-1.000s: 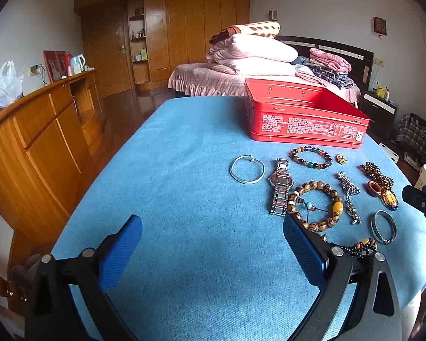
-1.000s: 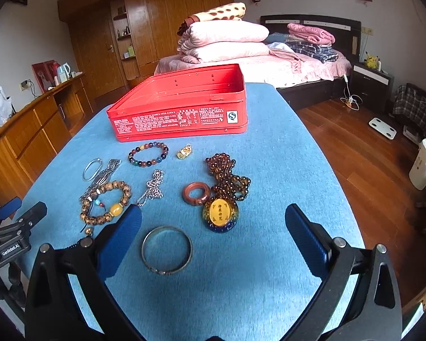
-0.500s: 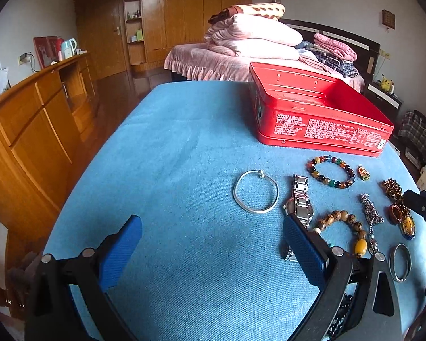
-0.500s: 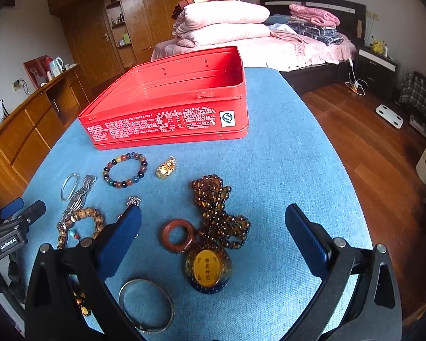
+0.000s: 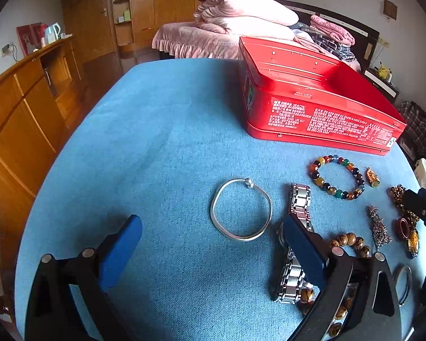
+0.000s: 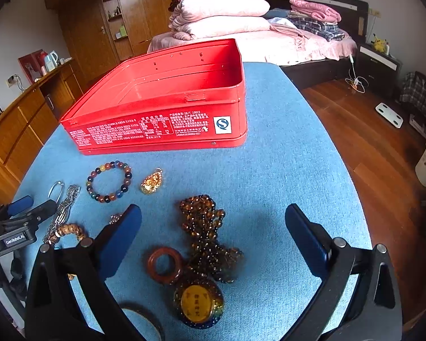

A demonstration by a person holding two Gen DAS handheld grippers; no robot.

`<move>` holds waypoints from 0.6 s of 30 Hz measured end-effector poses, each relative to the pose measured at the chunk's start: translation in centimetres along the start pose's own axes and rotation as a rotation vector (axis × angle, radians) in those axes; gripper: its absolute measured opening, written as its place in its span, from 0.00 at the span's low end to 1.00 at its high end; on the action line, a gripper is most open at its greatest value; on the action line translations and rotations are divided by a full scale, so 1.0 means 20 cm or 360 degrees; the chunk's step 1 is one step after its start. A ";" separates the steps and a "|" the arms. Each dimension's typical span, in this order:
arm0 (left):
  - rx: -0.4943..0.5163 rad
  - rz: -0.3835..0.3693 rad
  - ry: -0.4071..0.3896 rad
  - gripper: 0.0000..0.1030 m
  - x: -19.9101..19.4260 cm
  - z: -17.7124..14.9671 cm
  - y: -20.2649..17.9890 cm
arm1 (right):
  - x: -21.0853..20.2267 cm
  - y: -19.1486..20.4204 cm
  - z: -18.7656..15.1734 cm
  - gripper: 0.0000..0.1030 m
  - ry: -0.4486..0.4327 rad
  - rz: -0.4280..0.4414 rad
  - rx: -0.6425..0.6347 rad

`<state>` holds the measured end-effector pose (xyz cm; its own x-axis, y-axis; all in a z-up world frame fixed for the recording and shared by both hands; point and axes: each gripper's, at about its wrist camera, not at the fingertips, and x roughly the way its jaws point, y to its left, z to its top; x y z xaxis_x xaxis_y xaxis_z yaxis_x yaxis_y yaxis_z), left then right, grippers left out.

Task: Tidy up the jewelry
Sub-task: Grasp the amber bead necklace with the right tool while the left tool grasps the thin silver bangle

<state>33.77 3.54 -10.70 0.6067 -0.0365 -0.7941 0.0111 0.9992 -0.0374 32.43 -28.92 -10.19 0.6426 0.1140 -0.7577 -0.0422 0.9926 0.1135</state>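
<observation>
An open, empty red tin box (image 5: pixel 321 105) (image 6: pixel 167 108) stands at the back of the blue table. In front lie a silver bangle (image 5: pixel 240 209), a steel watch (image 5: pixel 295 244), a multicoloured bead bracelet (image 5: pixel 336 177) (image 6: pixel 109 181), a gold charm (image 6: pixel 152 184), a brown bead necklace (image 6: pixel 207 233) with a round yellow pendant (image 6: pixel 198 302), and a red-brown ring (image 6: pixel 164 264). My left gripper (image 5: pixel 213 251) is open just short of the bangle. My right gripper (image 6: pixel 213 241) is open above the brown necklace.
A wooden-bead bracelet (image 5: pixel 349 241), a silver chain (image 5: pixel 379 227) and another bangle (image 5: pixel 402 282) lie at the right. A wooden sideboard (image 5: pixel 20 108) stands left of the table. A bed with stacked bedding (image 6: pixel 241 20) is behind.
Both grippers have moved forward and lower toward the jewelry. The left one closed in on the silver bangle, the right one on the brown necklace. Both stayed open.
</observation>
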 end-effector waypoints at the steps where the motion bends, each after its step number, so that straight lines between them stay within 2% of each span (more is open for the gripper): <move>1: -0.0011 -0.0008 0.0009 0.94 0.01 0.01 0.01 | 0.00 0.00 0.00 0.94 0.0003 0.0007 -0.0005; 3: -0.0023 -0.0020 0.0020 0.94 0.02 0.02 0.01 | 0.02 0.00 0.01 0.88 0.0019 0.0014 -0.0008; 5: -0.0032 -0.0023 0.0031 0.94 0.04 0.03 0.02 | 0.04 -0.01 0.02 0.73 0.0054 0.0014 0.0001; 18: 0.0045 -0.0003 0.0048 0.94 0.05 0.03 0.03 | 0.04 -0.02 0.01 0.70 0.0061 0.0016 -0.0026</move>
<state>34.89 4.16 -11.16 0.5823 -0.0381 -0.8121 0.0348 0.9992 -0.0219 33.05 -29.17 -10.76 0.6122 0.1248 -0.7808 -0.0610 0.9920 0.1108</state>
